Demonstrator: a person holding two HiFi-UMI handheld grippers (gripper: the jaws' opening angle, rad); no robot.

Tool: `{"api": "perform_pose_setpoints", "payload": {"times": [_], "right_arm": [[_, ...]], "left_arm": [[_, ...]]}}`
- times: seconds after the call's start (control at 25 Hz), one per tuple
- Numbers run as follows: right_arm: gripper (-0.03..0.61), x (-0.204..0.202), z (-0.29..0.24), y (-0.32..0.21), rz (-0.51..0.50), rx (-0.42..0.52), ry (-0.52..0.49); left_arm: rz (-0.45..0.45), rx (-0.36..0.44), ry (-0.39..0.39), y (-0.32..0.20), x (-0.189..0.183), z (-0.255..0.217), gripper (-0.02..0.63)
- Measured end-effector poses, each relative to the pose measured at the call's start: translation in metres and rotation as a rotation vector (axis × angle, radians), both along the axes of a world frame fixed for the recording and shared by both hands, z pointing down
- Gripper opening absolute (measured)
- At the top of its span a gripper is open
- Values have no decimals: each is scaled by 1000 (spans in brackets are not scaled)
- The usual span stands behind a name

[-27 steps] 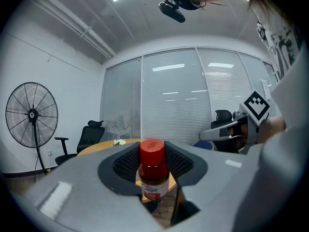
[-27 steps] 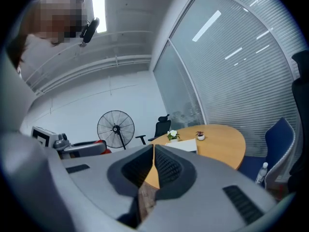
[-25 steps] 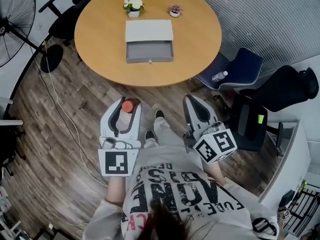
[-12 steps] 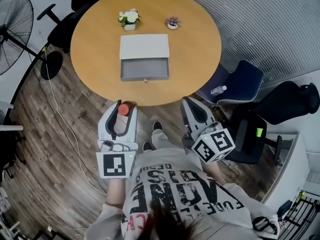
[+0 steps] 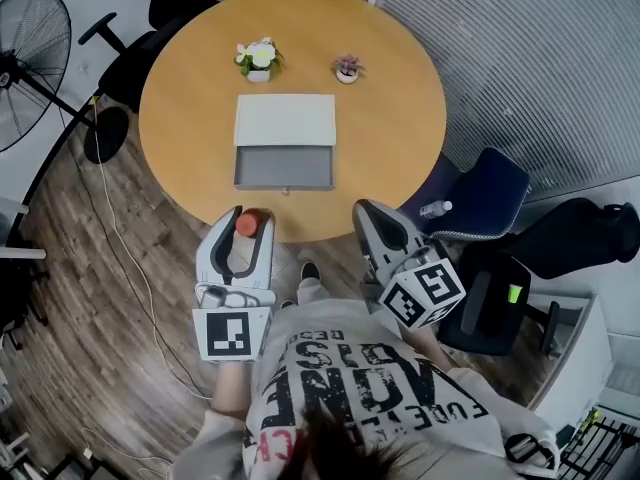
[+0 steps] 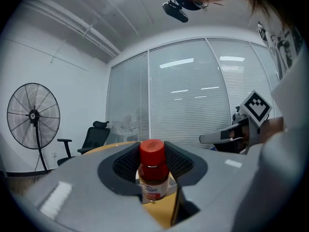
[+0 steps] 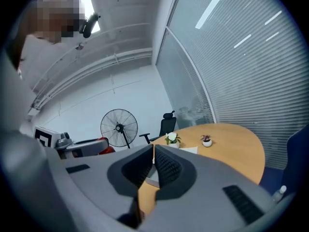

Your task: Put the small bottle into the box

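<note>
left tongs [image 5: 250, 216] clamp the small bottle [image 6: 153, 170] upright, red cap up, at the round surface's [image 5: 400, 118] near edge; right tongs [image 5: 365, 211] pinched together, empty; box [image 5: 284, 167] lies open mid-surface

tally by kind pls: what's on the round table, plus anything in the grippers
Box: 1, drawer open
Potted plants: 2
Small bottle: 1, red cap, held in the left gripper, not on the table
Right gripper: 0, jaws together
Total: 4
</note>
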State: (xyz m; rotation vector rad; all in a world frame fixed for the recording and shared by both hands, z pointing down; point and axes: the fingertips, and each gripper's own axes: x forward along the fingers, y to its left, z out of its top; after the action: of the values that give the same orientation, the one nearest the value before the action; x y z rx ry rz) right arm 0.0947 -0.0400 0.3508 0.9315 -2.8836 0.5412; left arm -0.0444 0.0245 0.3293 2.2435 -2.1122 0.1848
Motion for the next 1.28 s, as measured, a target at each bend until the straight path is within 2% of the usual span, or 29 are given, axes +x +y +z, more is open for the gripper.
{"api": "perform_pose_setpoints", "payload": {"times": [0.16, 0.36, 0.76, 0.88, 1.04, 1.28], "right_arm": [[15, 3, 3, -12, -16, 3, 7], [15, 5, 6, -20, -22, -1, 12], [15, 2, 7, -33, -5, -8, 16], [15, -8, 8, -40, 2, -12, 18], [15, -24, 9, -52, 20, -17, 15], [15, -57, -5, -78, 54, -5, 6]], "left_arm": [[-23, -13, 24, -8, 5, 3, 160], [-40, -9, 13, -13, 5, 4, 160], [-27, -19, 28, -26, 3, 3, 160], [-9, -3, 21, -35, -6, 1, 160], [2, -27, 38, -49, -23, 6, 160], [48, -18, 32, -80, -54, -4, 160]]}}
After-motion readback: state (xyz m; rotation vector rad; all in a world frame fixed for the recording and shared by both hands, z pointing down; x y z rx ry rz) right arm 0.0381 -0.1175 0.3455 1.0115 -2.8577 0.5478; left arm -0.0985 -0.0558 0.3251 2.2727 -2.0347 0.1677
